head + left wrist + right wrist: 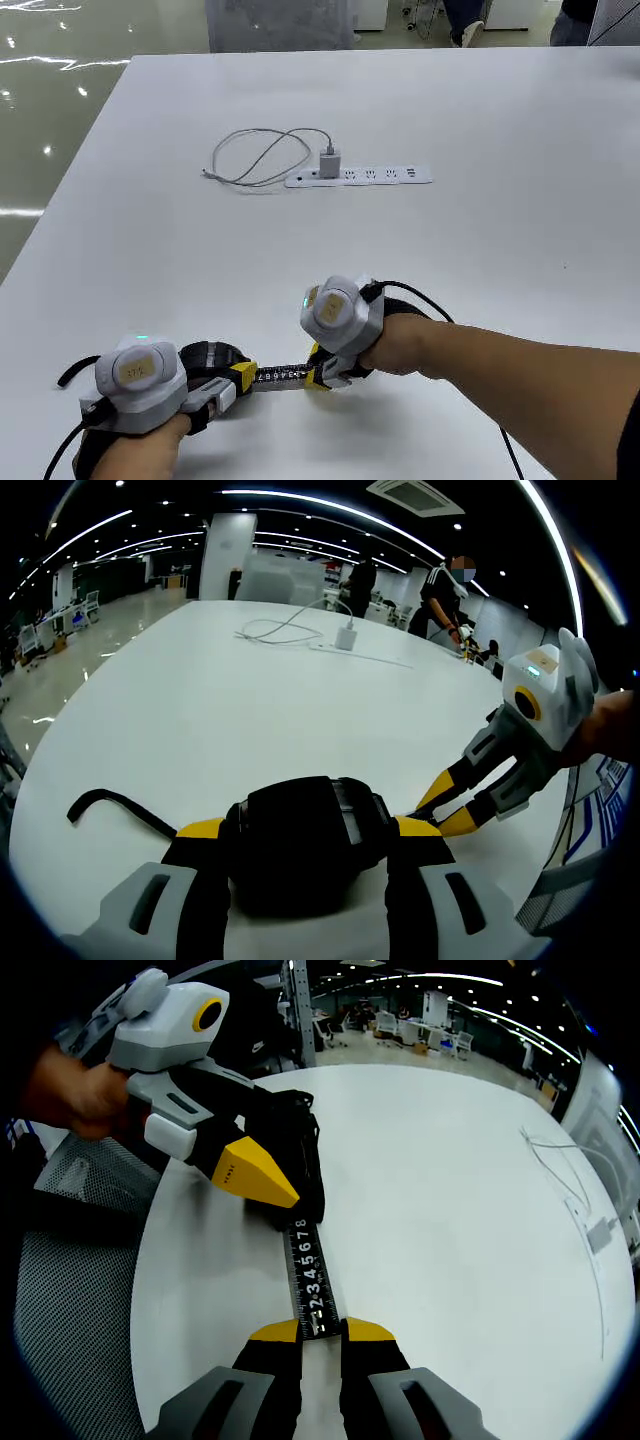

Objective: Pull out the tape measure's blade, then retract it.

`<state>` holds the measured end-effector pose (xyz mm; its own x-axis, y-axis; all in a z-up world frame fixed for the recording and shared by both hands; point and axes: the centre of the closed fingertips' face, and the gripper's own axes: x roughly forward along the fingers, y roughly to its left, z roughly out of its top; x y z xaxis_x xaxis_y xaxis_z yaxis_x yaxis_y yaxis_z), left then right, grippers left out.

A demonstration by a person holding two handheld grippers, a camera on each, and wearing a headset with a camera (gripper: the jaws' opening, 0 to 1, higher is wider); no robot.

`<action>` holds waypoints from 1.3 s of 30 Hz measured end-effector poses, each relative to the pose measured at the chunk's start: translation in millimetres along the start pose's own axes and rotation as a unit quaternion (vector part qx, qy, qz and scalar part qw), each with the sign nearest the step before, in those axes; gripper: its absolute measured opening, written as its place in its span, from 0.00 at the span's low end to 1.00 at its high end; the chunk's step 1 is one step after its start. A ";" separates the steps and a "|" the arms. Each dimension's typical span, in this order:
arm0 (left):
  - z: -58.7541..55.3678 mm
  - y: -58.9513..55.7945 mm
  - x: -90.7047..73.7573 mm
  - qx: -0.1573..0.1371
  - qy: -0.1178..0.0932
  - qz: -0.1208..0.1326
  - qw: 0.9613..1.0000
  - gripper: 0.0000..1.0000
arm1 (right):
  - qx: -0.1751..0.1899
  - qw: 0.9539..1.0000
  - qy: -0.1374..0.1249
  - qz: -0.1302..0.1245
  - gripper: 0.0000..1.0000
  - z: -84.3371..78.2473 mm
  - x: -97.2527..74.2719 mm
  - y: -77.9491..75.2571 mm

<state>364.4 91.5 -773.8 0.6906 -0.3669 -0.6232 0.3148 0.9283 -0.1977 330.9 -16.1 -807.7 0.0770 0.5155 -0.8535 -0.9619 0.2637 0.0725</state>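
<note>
Blade (308,1280) a short way out, near the table's (400,260) front edge.

The left gripper (235,378) is clamped round the black case (305,845), which sits on the table. The right gripper (320,1332) pinches the blade's tip, with a short run of numbers between them (up to eight or so). From here the pull looks barely begun — best to draw the right one straight along the blade's line, low and level, case held firm, so nothing twists or slips.
</note>
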 end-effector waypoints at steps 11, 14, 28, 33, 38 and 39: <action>-0.6 0.1 0.4 0.003 0.000 -0.001 1.000 0.59 | 0.001 1.000 0.004 -0.001 0.09 3.0 2.4 -1.0; -0.6 -0.4 0.3 0.003 0.002 -0.001 1.000 0.59 | -0.003 1.000 0.004 -0.002 0.09 4.1 3.6 -0.7; -0.6 -0.7 0.7 0.005 0.004 -0.002 1.000 0.59 | -0.010 1.000 0.001 0.005 0.09 9.1 7.0 0.0; -0.7 -0.5 1.3 0.005 0.006 -0.003 1.000 0.59 | -0.002 1.000 0.002 0.003 0.09 11.8 8.8 0.9; -0.9 0.0 1.7 0.004 0.005 -0.003 1.000 0.59 | -0.002 1.000 -0.002 0.002 0.09 13.5 9.9 1.8; -0.8 0.1 1.6 0.004 0.006 -0.004 1.000 0.59 | -0.003 1.000 -0.003 0.003 0.09 13.9 9.9 1.8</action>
<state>365.1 91.0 -775.4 0.6810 -0.3728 -0.6303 0.3249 0.9252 -0.1962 333.6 0.8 -808.9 0.0720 0.5224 -0.8497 -0.9638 0.2557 0.0755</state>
